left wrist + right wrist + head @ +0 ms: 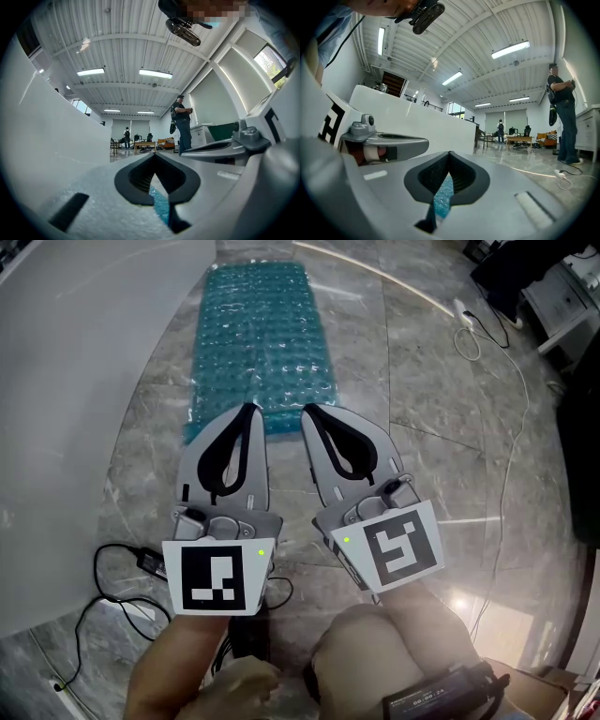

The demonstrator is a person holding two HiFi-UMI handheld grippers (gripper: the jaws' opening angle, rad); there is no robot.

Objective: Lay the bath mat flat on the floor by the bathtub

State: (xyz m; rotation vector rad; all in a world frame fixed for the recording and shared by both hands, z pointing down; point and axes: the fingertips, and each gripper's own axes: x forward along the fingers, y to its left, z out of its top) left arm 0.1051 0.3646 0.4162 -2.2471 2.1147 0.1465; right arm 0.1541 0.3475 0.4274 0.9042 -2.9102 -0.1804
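Bath mat lies flat; left tool, right tool closed, empty.

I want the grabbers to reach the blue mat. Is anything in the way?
Nothing visible is in the way. The left gripper and right gripper, both shut, hang just above the near end of the bath mat, which lies flat on the floor beside the white bathtub.
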